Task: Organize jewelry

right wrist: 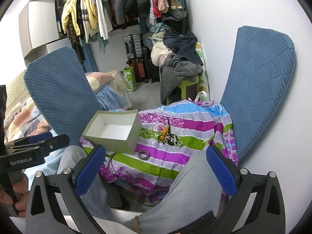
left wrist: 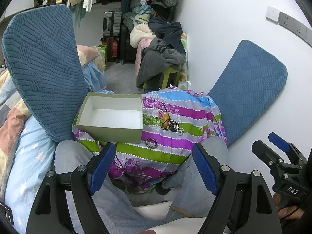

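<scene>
Jewelry pile [left wrist: 171, 125] tangled on striped cloth [left wrist: 175, 150], single pieces hard to tell apart, bangle [left wrist: 151, 142] lying apart just beside open box [left wrist: 112, 115], left gripper [left wrist: 154, 167] spread wide, holding nothing, right gripper [right wrist: 154, 169] likewise wide, empty, both above cloth.

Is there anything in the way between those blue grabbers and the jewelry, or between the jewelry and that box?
Nothing visible blocks either path. Both grippers, left and right, hang open above the person's knees, with bare striped cloth ahead. The bangle lies just in front of the empty open box; the jewelry pile sits beside it.
</scene>
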Motion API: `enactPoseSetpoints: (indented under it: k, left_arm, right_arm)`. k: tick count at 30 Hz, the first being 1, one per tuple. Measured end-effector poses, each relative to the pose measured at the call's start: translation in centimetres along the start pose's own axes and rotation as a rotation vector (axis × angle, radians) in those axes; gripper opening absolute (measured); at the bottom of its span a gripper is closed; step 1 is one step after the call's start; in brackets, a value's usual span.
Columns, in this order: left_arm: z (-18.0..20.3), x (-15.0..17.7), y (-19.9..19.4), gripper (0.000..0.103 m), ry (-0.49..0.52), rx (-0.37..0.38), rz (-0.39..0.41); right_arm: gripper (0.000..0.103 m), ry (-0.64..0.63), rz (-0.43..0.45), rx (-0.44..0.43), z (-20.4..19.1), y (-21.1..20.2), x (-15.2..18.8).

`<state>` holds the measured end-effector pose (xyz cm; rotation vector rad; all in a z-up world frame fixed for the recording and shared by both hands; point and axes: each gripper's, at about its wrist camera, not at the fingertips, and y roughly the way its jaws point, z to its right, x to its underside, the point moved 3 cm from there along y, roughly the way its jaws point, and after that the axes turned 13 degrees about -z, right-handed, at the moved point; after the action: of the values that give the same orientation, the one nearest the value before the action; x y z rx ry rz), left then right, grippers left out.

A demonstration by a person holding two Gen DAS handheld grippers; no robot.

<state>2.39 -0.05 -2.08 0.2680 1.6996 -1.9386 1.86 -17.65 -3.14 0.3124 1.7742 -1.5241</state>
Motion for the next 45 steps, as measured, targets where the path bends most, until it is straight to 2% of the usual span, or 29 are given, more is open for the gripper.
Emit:
enactPoseSetpoints:
  k: [3, 10, 13, 16, 26, 35, 42, 43, 45]
  left_arm:
    - [0.2, 0.3, 0.4, 0.081, 0.008, -0.008, -0.013]
    - [0.2, 0.8, 0.6, 0.081, 0.005, 0.027, -0.021]
    - [-0.3, 0.7, 0.5, 0.081, -0.018, 0.001, -0.009]
    - [-0.5, 0.7, 0.6, 0.081, -0.027, 0.016, -0.004]
    - [-0.3, 0.9, 3.0, 0.079, -0.021, 0.064, -0.041]
    - [-0.4, 0.3, 7.7, 0.079, -0.008, 0.061, -0.071]
    - [-1.5, -0.7, 13.2, 0.078, -0.013, 0.047, -0.103]
    - [-1.6, -0.9, 13.9, 0.073, -0.014, 0.044, -0.105]
    - [-1.9, -1.2, 15.6, 0.071, -0.017, 0.046, -0.121]
  right_arm:
    - [0.099, 0.002, -0.005, -0.005, -0.1, 0.1, 0.0]
    - [0.090, 0.016, -0.008, -0.008, -0.1, 0.0, 0.4]
    - [0.090, 0.021, -0.020, -0.010, 0.1, 0.3, 0.5]
    - [0.083, 0.020, -0.023, -0.012, 0.3, 0.4, 0.7]
    - [0.075, 0.040, -0.040, -0.017, 1.5, 2.0, 1.3]
    - [0.063, 0.042, -0.038, -0.002, 2.9, 6.0, 1.0]
    - [0.064, 0.009, -0.048, 0.004, 4.0, 11.1, 0.9]
    - [0.066, 0.009, -0.052, 0.000, 4.2, 11.9, 0.8]
    - [0.066, 0.020, -0.052, 0.004, 4.6, 13.6, 0.7]
